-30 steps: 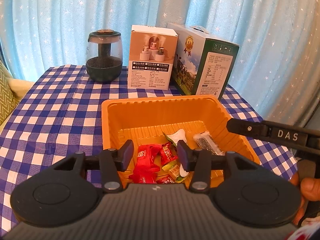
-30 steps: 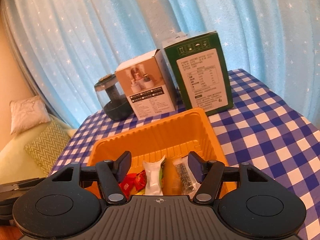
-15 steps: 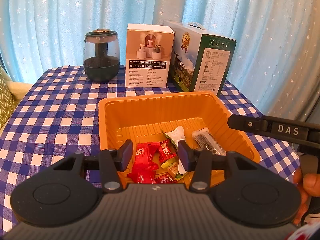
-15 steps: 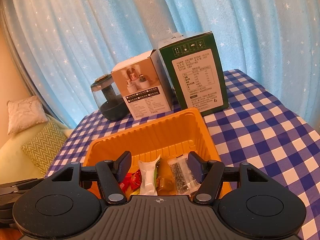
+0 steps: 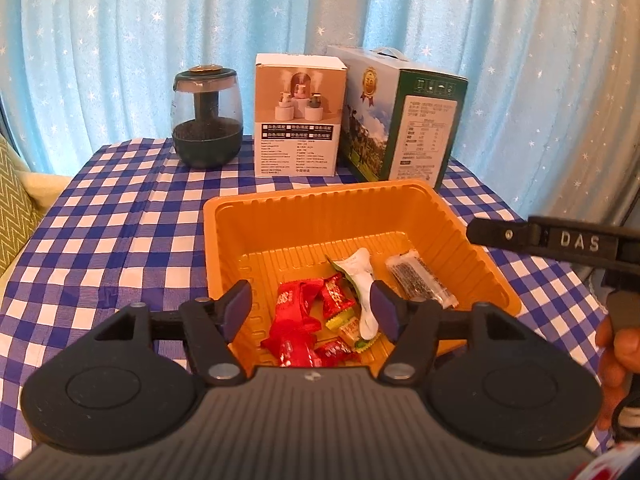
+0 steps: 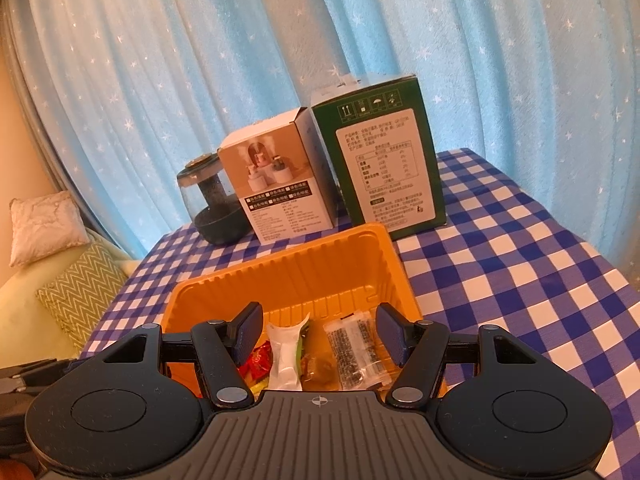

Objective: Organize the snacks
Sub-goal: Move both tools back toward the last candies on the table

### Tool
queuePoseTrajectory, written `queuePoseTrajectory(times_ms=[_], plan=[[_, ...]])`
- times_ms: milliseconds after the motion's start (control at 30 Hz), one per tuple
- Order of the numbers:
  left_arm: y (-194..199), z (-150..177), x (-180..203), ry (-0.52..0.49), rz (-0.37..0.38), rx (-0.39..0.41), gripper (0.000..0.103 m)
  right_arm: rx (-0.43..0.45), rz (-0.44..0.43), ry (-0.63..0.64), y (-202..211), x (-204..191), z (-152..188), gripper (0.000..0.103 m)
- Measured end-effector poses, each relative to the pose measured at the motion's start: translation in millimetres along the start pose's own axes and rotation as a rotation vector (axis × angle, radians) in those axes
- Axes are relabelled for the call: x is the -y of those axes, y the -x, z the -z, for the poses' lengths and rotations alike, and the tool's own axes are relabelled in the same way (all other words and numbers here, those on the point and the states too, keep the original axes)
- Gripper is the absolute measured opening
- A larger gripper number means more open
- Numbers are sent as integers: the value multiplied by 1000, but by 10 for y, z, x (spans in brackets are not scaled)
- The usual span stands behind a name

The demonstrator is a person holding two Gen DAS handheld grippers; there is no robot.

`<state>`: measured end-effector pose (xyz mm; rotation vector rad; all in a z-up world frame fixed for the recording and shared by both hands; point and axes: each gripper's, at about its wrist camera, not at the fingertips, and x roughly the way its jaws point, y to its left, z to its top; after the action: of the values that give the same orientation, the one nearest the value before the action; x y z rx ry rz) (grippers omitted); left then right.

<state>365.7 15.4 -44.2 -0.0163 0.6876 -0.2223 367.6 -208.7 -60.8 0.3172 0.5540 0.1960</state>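
An orange tray (image 5: 304, 216) sits on the blue checked tablecloth and holds several wrapped snacks: red candies (image 5: 296, 312), a white and green packet (image 5: 362, 280) and a clear bar with dark filling (image 5: 420, 280). My left gripper (image 5: 310, 310) is open and empty above the tray's near edge. My right gripper (image 6: 318, 332) is open and empty above the tray (image 6: 280, 276), over the white packet (image 6: 286, 356) and the clear bar (image 6: 354, 352). The right gripper's finger (image 5: 552, 238) shows at the right of the left wrist view.
A dark glass jar (image 5: 207, 116), a white box (image 5: 298, 116) and a green carton (image 5: 404, 120) stand behind the tray. A blue starred curtain hangs behind. Cushions (image 6: 76, 288) lie left of the table. The table edge runs at the right (image 6: 560, 224).
Both grippers have drawn back and risen a little from the tray, still open. The snacks in the tray have not moved.
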Motion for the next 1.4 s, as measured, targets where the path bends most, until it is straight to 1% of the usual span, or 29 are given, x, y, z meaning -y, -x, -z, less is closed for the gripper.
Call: queuePoseTrajectory(times_ms=[67,133,200,333,433,667,833,867,933,967,1200,1400], plan=[[64,31,20,-2,2,12,64,10,0,2,53,7,7,63],[146,72,36,1,5,27,69,19,4,12,114,6,26,63],[230,116,61,-3,4,37,70,26,9,27,183,4,48,63],[373,195,111,-15,9,59,78,35,23,44,343,25,110,63],[488,274,112,9,19,65,78,44,27,61,493,35,174,63],[822,584,182,8,15,69,79,50,42,118,872,-1,414,63],[1050,820,195,20,19,45,79,50,42,148,1136,-67,622,63],[1098,863,197,22,17,44,80,47,42,152,1184,-84,676,64],[1193,956,201,20,13,43,82,39,37,152,1274,-107,786,73],[1233,1003,204,17,11,41,82,35,32,148,1316,-114,843,75],[1426,1330,146,33,-10,5,85,-24,16,117,1496,-128,1242,76],[1461,1585,64,28,-45,-35,85,-92,4,114,1479,-195,1563,76]])
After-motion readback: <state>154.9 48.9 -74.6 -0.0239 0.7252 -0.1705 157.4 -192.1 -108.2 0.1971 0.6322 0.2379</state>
